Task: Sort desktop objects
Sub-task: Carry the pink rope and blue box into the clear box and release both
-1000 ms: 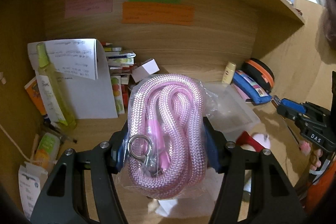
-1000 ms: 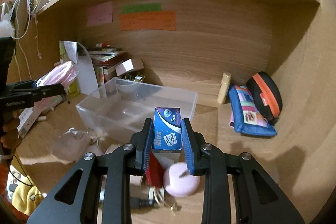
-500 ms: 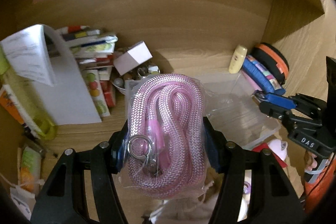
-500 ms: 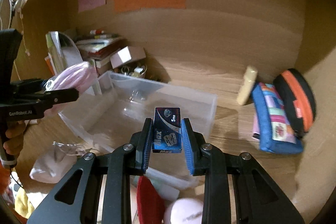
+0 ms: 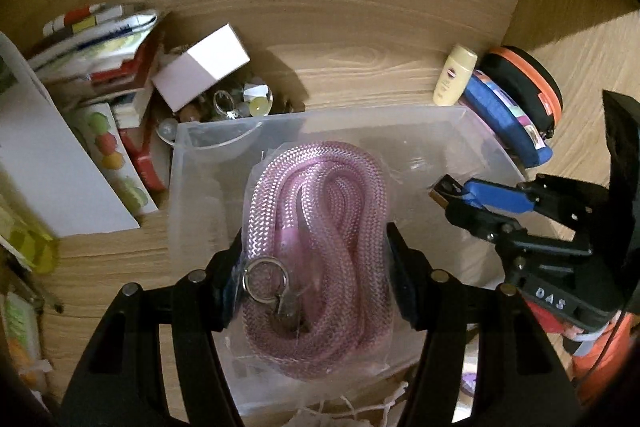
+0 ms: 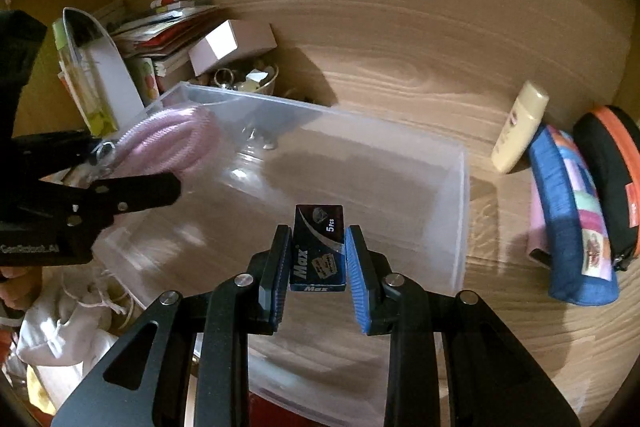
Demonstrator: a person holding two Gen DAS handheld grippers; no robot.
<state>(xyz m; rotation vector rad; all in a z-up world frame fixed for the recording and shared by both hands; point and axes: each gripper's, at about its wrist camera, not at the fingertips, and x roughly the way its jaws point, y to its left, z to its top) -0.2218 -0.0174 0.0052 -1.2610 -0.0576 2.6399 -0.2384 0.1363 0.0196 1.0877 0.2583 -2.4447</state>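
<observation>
My left gripper (image 5: 314, 267) is shut on a bagged coil of pink rope (image 5: 316, 219) with a metal ring, held over the clear plastic bin (image 5: 208, 135). In the right wrist view the rope (image 6: 172, 143) hangs over the bin's (image 6: 460, 195) left end. My right gripper (image 6: 318, 259) is shut on a small dark blue "Max" box (image 6: 319, 247), held above the bin's near right part. The right gripper with its box also shows in the left wrist view (image 5: 460, 195).
Books and a white box (image 5: 200, 67) stand back left beside a bowl of trinkets (image 6: 244, 79). A cream bottle (image 6: 518, 127), a blue pouch (image 6: 572, 219) and a black-orange case (image 6: 612, 179) lie at right. A white drawstring bag (image 6: 68, 323) lies near left.
Both grippers have moved forward and down toward the bin. The rope and the blue box are now over the bin's inside.
</observation>
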